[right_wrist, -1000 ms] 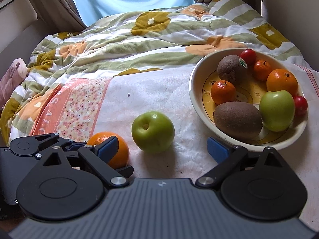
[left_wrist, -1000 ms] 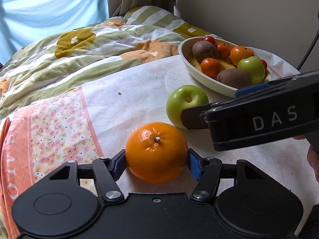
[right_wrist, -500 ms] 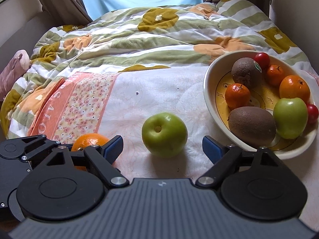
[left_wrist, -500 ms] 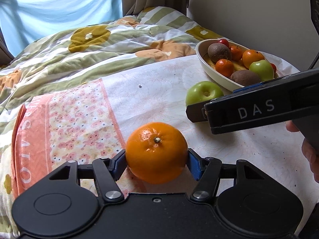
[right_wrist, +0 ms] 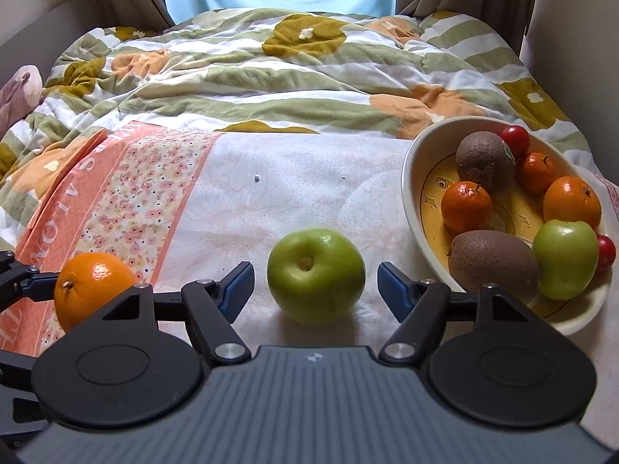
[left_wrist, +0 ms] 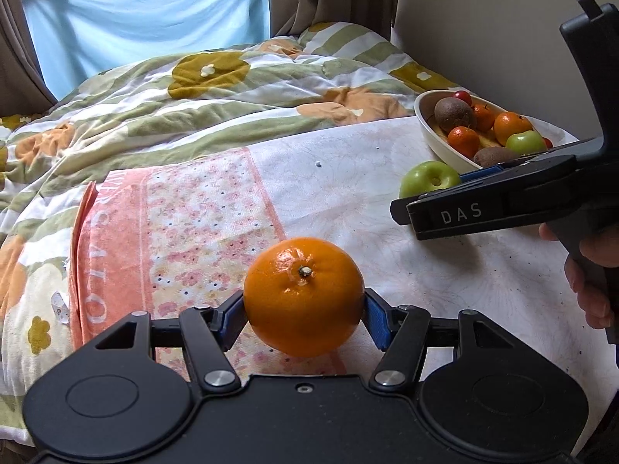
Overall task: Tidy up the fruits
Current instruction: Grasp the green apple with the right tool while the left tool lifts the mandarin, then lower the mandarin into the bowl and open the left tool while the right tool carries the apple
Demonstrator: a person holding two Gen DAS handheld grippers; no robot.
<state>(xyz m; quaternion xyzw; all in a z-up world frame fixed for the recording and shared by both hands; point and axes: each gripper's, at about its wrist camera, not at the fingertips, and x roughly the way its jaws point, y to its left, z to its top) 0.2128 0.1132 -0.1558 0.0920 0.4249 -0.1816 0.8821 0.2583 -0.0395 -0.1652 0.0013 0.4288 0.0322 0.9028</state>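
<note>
My left gripper [left_wrist: 304,315] is shut on an orange [left_wrist: 304,297] and holds it above the cloth; the orange also shows in the right wrist view [right_wrist: 91,286]. My right gripper [right_wrist: 315,286] is open with its blue pads on either side of a green apple [right_wrist: 316,275] that rests on the white cloth, not touching it. The apple also shows in the left wrist view [left_wrist: 427,179], partly behind the right gripper. A white oval bowl [right_wrist: 412,197] at the right holds kiwis, oranges, a green apple and small red fruits.
A white and pink floral cloth [right_wrist: 127,201] covers the near part of the bed. A rumpled green, white and orange quilt [right_wrist: 271,77] lies behind it. A wall is close on the right, curtains and a window at the back.
My left gripper has drawn back and leftwards with the orange, away from the bowl. My right gripper has shifted so that the apple sits centred between its open fingers.
</note>
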